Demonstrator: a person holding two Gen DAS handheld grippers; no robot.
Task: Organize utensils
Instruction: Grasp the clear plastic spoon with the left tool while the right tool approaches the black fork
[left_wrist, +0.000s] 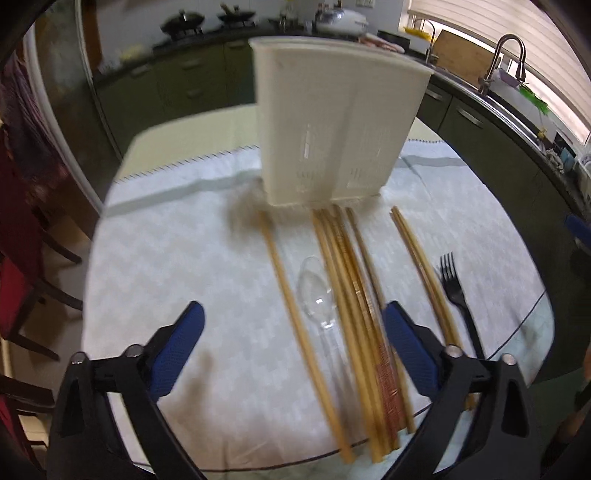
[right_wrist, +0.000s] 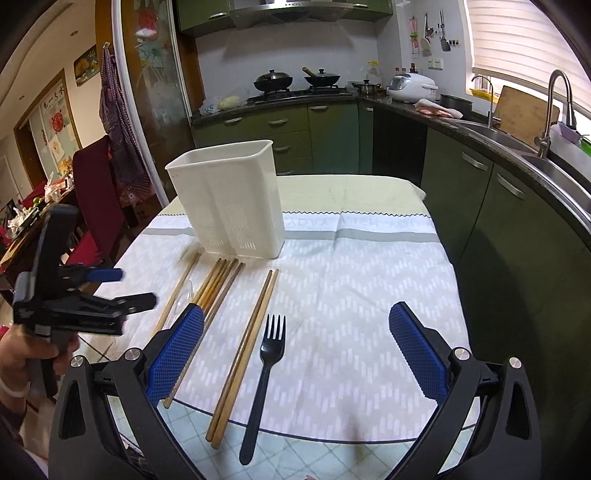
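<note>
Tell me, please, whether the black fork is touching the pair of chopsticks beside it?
Apart. The right wrist view shows a strip of bare cloth between the black fork and the pair of chopsticks.

Almost no writing can be read here. The pale patterned tablecloth (right_wrist: 332, 288) on the worktop has one line of faint grey capital letters, printed along the grey stripe near the far edge of the worktop. The letters look upside down in the right wrist view, and they are too faint to spell out. A poster (right_wrist: 55, 122) on the wall at the far left carries a few dark handwritten characters, also not readable.
</note>
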